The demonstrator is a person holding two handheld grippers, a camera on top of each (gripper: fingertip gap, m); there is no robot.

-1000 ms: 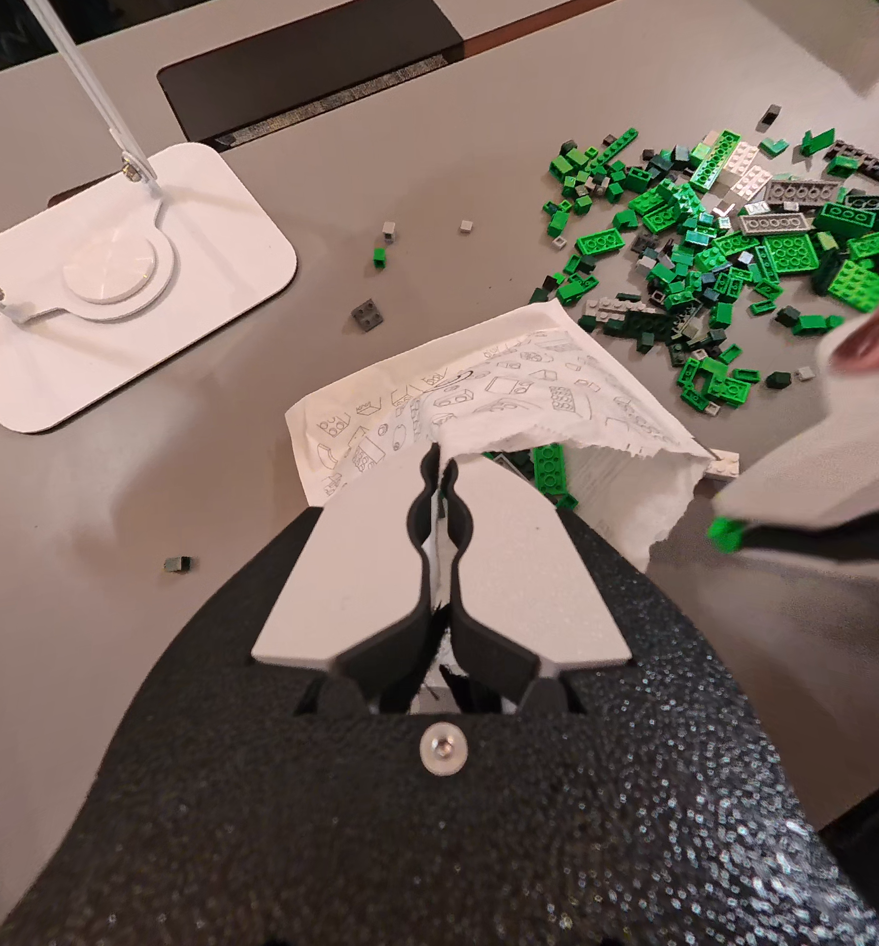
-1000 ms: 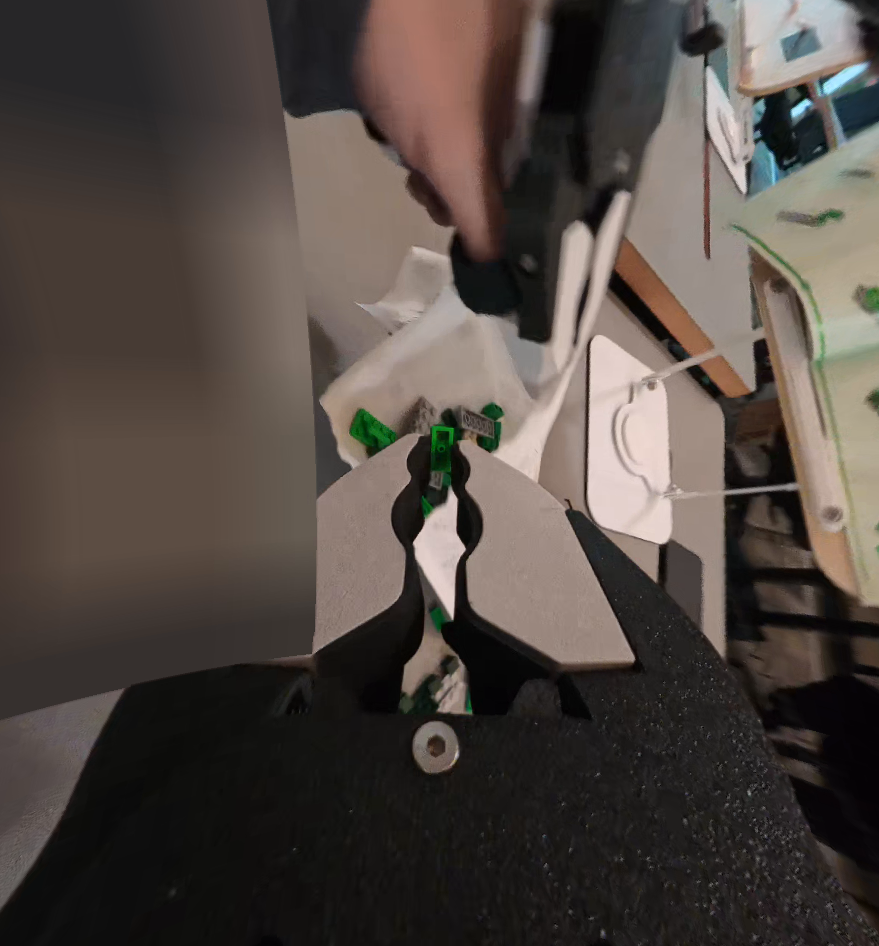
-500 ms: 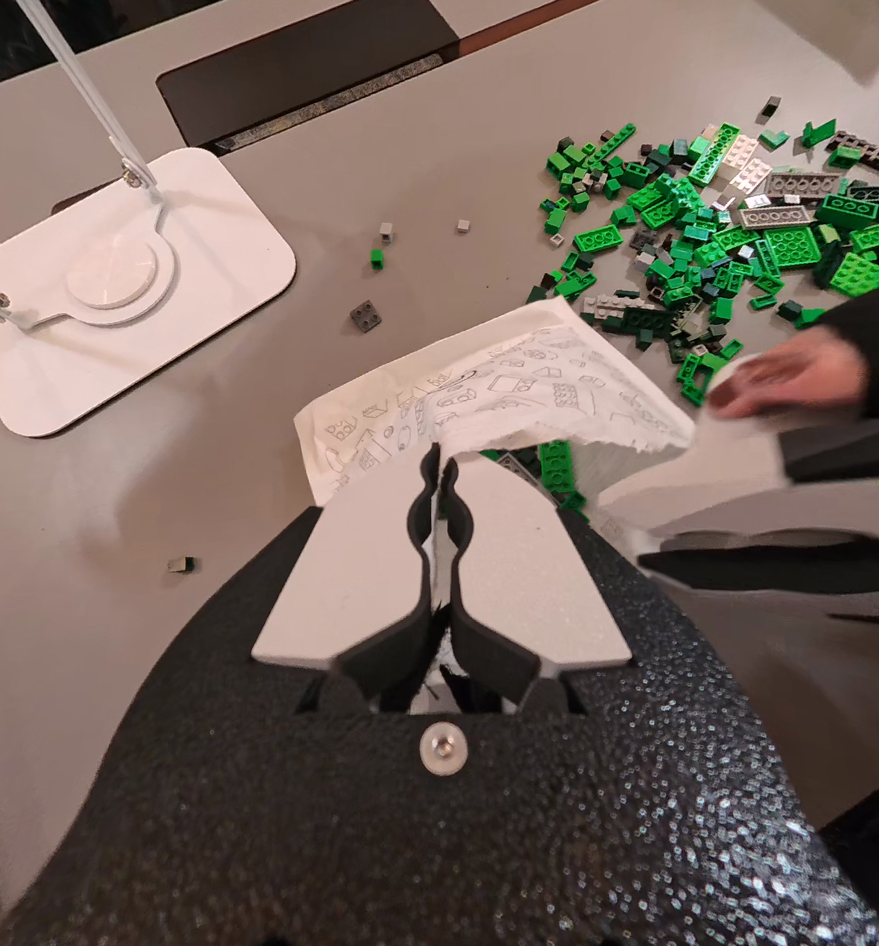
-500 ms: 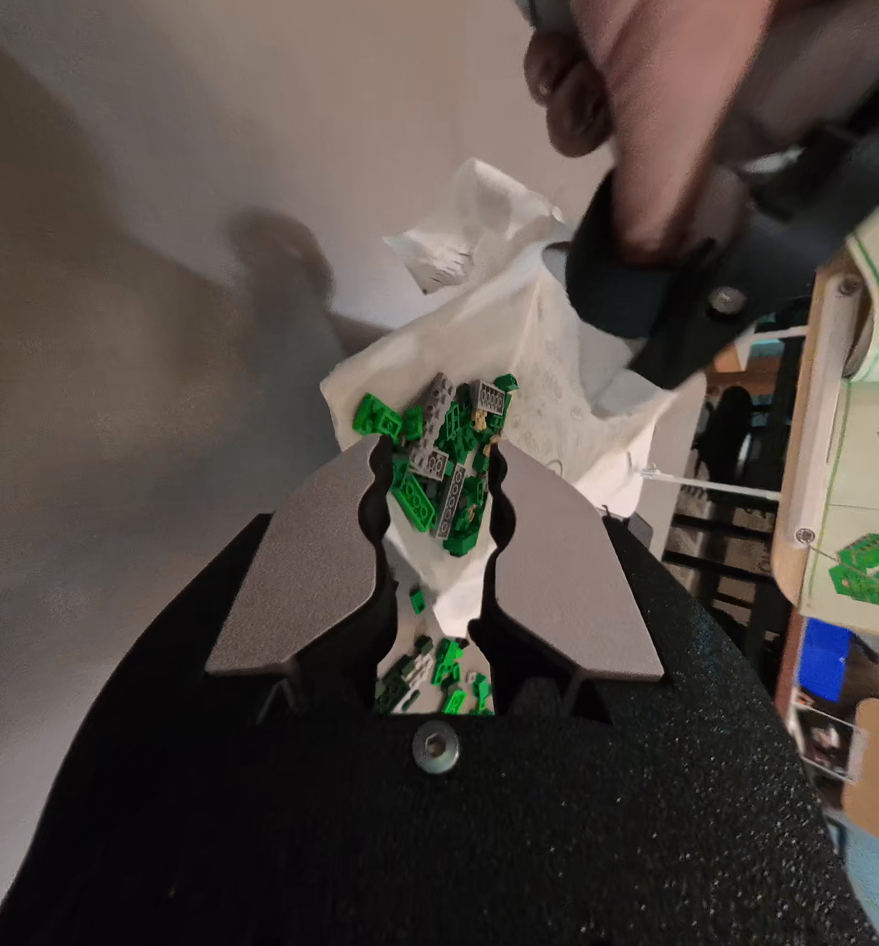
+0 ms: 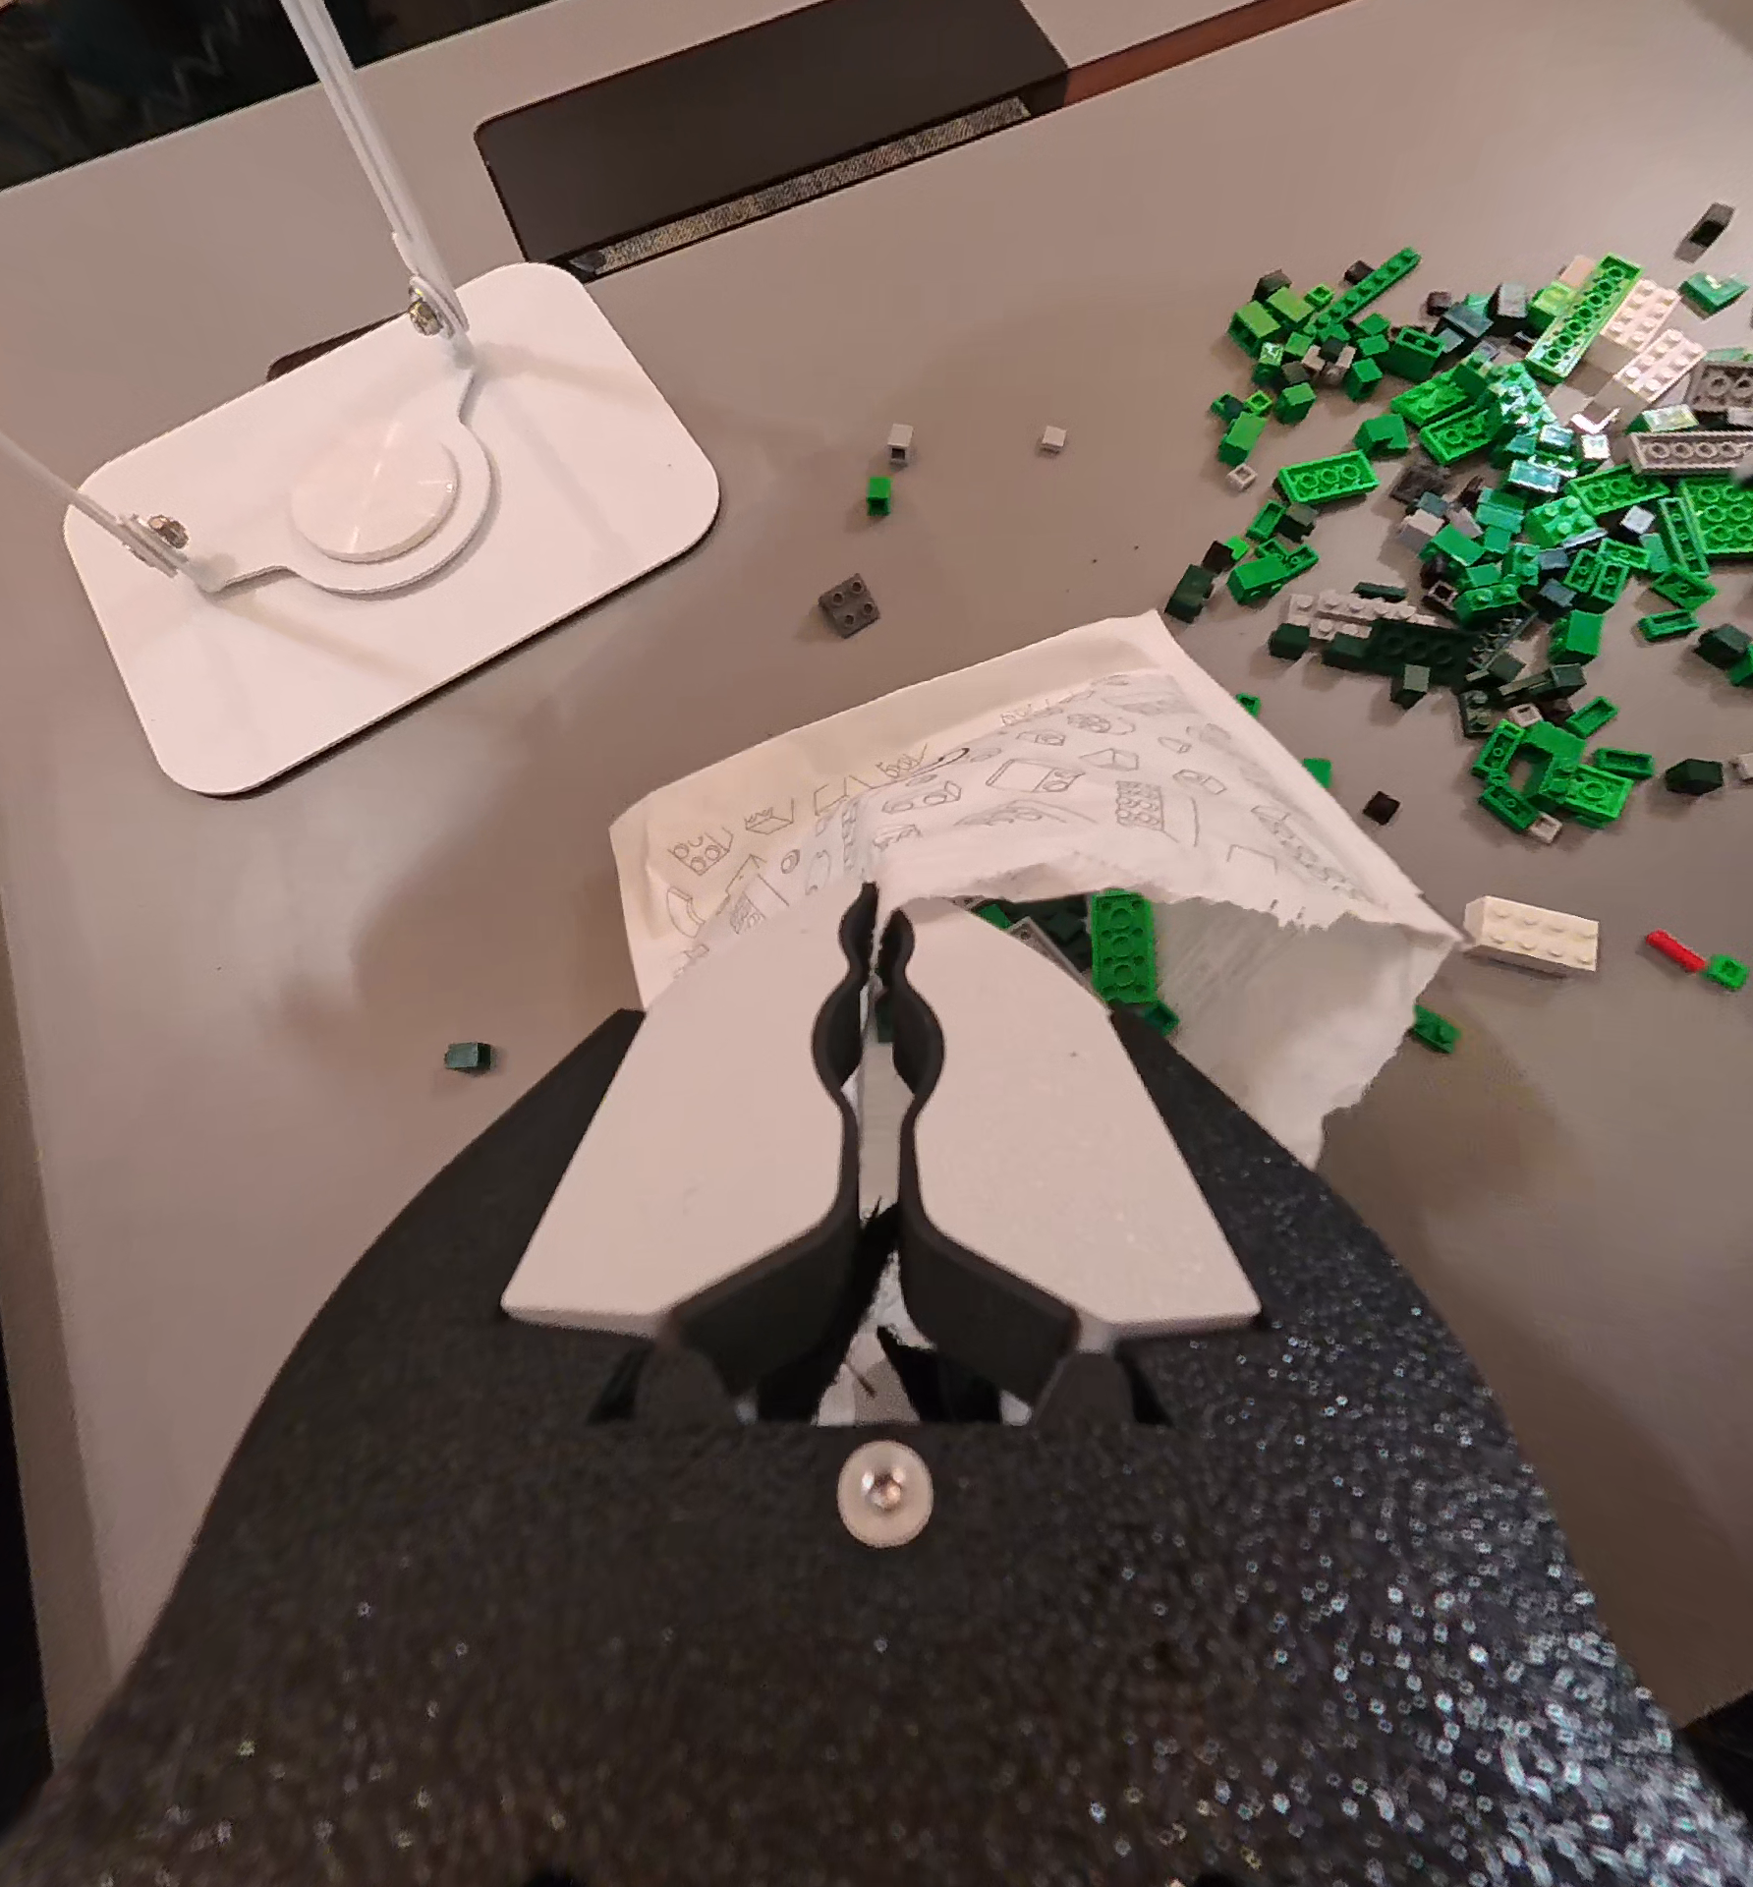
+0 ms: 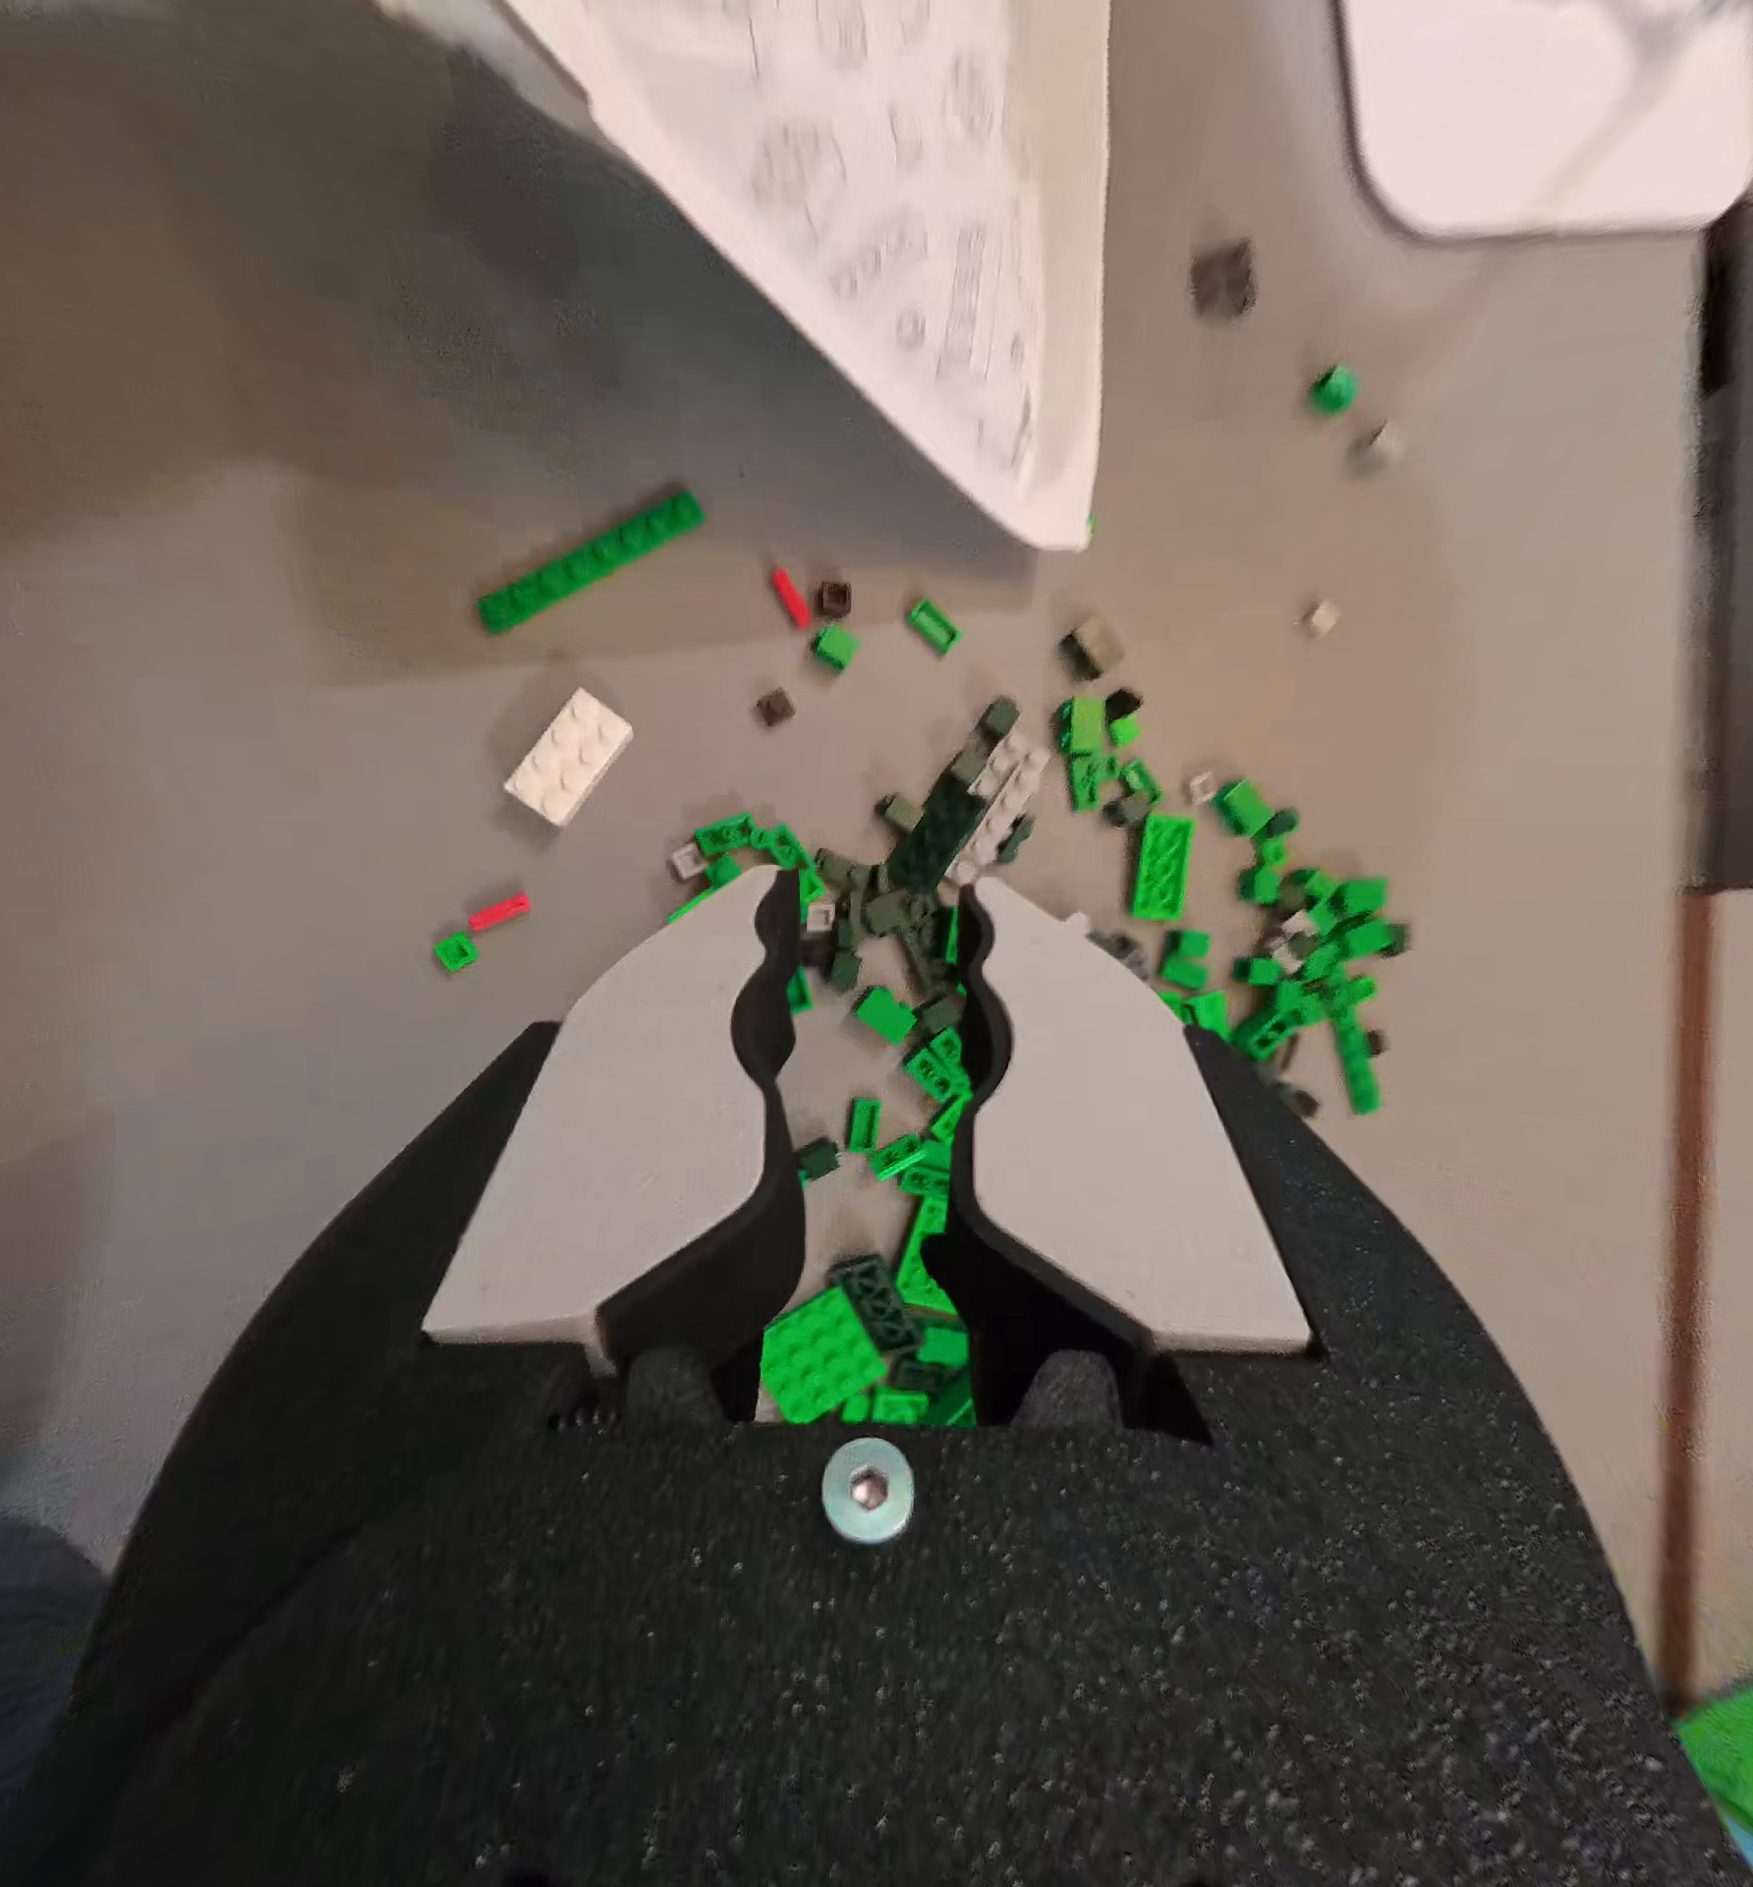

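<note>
My left gripper is shut on the torn edge of a white paper bag printed with brick outlines, and holds its mouth open above the grey table. A few green bricks lie inside the bag. My right gripper is open and empty, hovering over the pile of green, dark green and grey bricks. That pile shows at the right in the left wrist view. The bag shows blurred at the top of the right wrist view.
A white lamp base with thin rods stands at the back left. A black panel is set into the table behind it. A white brick, a small red piece and a long green plate lie loose near the bag. One gripper's finger ends stand about 20 cm off the other's. The long green plate is closer to my right gripper, around 12 cm from its tips; the left tips are 20 cm off.
My right gripper dropped its green brick into the bag, opened, and swung away from the bag to above the brick pile. My left gripper has kept its hold on the bag.
</note>
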